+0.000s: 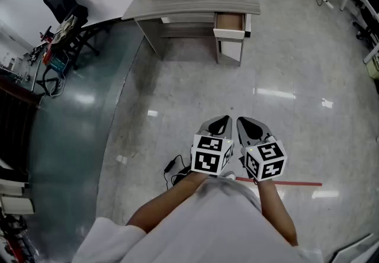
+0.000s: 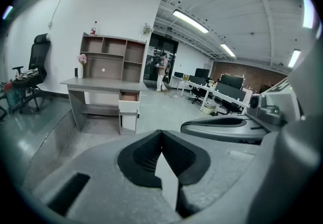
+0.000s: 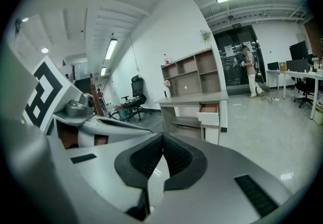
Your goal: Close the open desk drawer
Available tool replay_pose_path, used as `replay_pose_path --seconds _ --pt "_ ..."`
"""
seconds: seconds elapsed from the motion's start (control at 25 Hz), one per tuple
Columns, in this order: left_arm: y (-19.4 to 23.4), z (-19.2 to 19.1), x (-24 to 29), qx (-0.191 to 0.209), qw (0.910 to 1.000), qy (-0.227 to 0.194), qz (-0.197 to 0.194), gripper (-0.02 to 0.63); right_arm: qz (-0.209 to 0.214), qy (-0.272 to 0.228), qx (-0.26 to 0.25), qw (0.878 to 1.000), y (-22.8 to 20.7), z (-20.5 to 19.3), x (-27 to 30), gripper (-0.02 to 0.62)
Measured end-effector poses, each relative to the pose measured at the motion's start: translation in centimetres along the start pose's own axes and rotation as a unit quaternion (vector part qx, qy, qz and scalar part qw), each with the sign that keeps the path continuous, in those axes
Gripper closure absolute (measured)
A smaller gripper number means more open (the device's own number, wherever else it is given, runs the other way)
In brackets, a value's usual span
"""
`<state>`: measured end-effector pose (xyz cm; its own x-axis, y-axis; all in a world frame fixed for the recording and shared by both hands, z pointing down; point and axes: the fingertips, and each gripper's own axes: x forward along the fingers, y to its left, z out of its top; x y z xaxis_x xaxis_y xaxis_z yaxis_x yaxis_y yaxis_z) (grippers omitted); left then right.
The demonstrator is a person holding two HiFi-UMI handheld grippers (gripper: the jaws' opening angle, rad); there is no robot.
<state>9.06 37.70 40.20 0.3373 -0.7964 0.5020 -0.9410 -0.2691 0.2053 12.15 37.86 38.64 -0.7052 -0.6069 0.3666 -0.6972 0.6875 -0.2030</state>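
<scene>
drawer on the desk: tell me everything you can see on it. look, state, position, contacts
The drawer sits directly under the top of the grey wood-look desk, at its right end in the head view. It is pulled partly out toward the camera and looks level. Its front panel is flat and white; no handle can be made out. The inside looks brownish, with no contents visible. Below it is a closed white front. Nothing touches the drawer's front.
</scene>
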Motion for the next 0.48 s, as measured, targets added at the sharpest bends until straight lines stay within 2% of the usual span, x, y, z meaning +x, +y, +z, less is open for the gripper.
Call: replay_pose_path --seconds 0.24,0.48 --pt "-1.3 -0.2 0.0 -0.002 1.0 0.003 0.002 0.603 0.011 -0.005 0.011 1.0 -0.4 -0.4 -1.0 0.594" --pt "-0.2 -0.6 0.3 -0.011 0.9999 0.011 0.006 0.603 0.012 0.004 0.024 1.0 -0.6 -0.9 -0.1 0.594"
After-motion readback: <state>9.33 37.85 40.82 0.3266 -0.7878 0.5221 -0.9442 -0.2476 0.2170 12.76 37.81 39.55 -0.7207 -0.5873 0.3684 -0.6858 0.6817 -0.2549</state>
